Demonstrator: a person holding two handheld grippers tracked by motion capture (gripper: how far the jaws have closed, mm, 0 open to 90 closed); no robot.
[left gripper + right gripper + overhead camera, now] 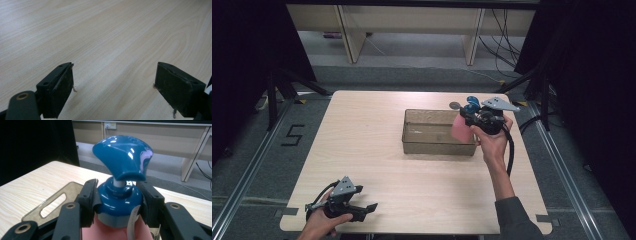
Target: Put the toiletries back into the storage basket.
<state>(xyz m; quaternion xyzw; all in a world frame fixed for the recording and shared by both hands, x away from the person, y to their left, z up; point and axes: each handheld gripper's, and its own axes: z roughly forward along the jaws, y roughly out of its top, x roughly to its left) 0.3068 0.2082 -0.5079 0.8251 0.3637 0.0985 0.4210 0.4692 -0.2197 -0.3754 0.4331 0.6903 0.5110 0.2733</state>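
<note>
Fingers (87,202) of the right gripper (117,205) are clamped on the blue collar of a pink pump bottle (117,205), one pad on each side just under the pump head, which flares out above them toward the camera. In the high view the right gripper (473,116) carries the pump bottle (459,127) above the right end of a clear rectangular bin (438,146), with the pink body hanging over the bin's rim and not yet resting inside. The bin looks empty and sits on the right half of the wooden surface (377,150).

The left gripper (113,82) has its fingers (61,87) spread wide with nothing between them, only bare wood grain ahead. In the high view the left gripper (343,202) rests at the near left corner of the surface, well apart from the bin.

The step in hand looks like lowering the bottle into the bin. The grip is the weak point: the pads hold a smooth, rounded, glossy collar rather than the body, so the bottle could swivel or slide down between them if the hand tilts or jolts. The body also hangs close to the bin's right wall; coming down without first shifting inward could catch its base on the rim, tip the bottle or push the light bin across the surface. Letting go too high could make it topple or bounce against the wall.
</note>
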